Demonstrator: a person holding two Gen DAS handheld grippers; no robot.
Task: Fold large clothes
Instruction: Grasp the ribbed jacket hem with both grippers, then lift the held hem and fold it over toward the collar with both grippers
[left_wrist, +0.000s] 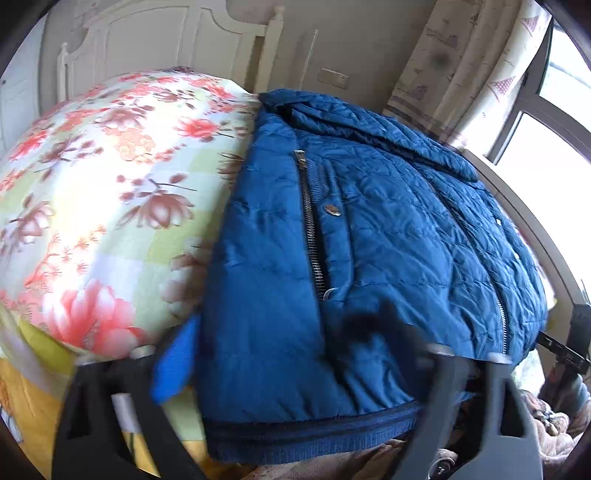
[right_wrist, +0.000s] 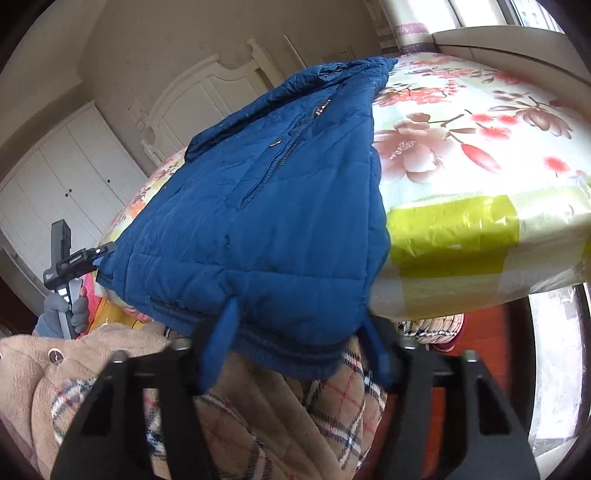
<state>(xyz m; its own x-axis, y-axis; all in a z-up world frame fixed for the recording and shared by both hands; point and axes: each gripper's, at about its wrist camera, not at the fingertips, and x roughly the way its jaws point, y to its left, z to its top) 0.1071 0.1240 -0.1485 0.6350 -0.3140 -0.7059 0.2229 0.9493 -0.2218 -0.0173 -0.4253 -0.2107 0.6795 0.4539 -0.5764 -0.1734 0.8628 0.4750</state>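
A blue quilted jacket (left_wrist: 369, 229) lies on the floral bed cover (left_wrist: 110, 184), its zip up and its ribbed hem hanging over the near edge. In the left wrist view my left gripper (left_wrist: 271, 343) straddles the hem's left corner. Its blue left pad (left_wrist: 173, 362) lies against the jacket's side, and the right fingertip is a dark blur over the fabric. In the right wrist view the jacket (right_wrist: 258, 221) puckers between the blue fingers (right_wrist: 221, 339) of my right gripper (right_wrist: 297, 345), which presses on the other hem corner.
The bed cover (right_wrist: 480, 147) stretches right of the jacket. A white headboard (left_wrist: 166, 37) and a wardrobe (right_wrist: 66, 177) stand at the back. A curtain and a window (left_wrist: 554, 110) are at the right. A beige plaid garment (right_wrist: 258, 406) on the person fills the space below the hem.
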